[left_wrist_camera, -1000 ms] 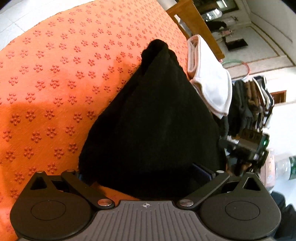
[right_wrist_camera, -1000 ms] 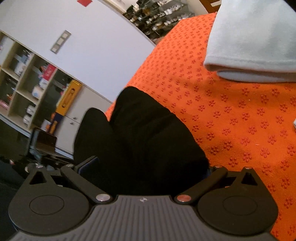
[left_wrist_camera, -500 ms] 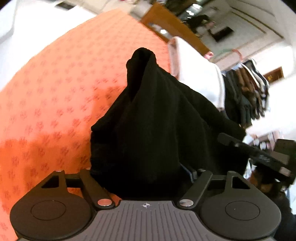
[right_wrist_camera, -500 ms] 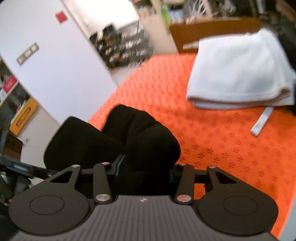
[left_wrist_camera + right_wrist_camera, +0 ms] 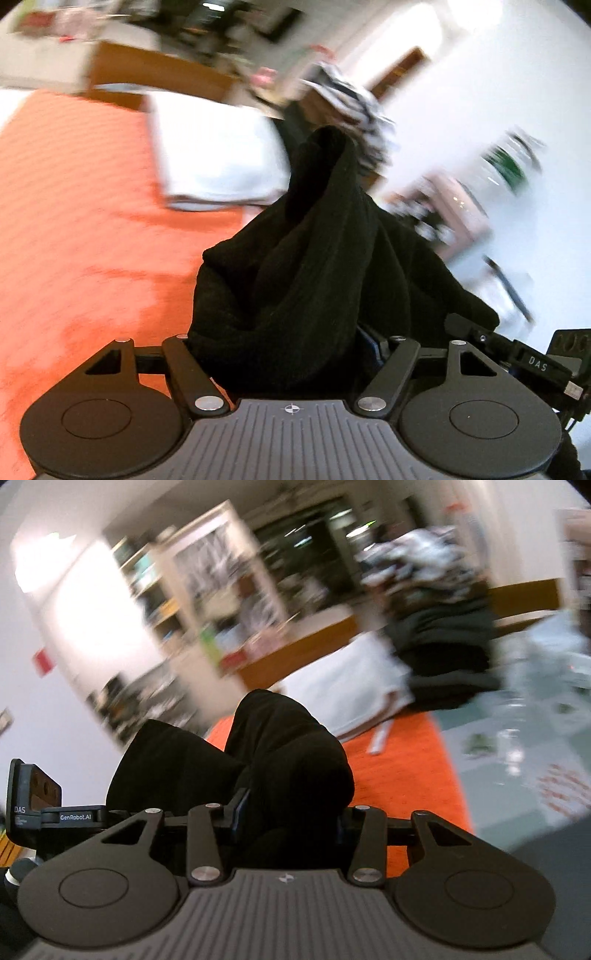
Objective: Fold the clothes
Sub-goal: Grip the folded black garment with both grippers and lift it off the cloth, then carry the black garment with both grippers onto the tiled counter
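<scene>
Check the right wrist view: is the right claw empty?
No, the right claw is shut on bunched black garment filling its jaws.

The black garment is a soft, thick knit, bunched into heavy folds and lifted off the orange cloth. In the left wrist view it rises from 6 o'clock to a narrow peak near 12 o'clock, with 1 flap spreading toward 4 o'clock. In the right wrist view the same garment forms 2 rounded lumps, the larger at centre, the other toward 9 o'clock.
</scene>
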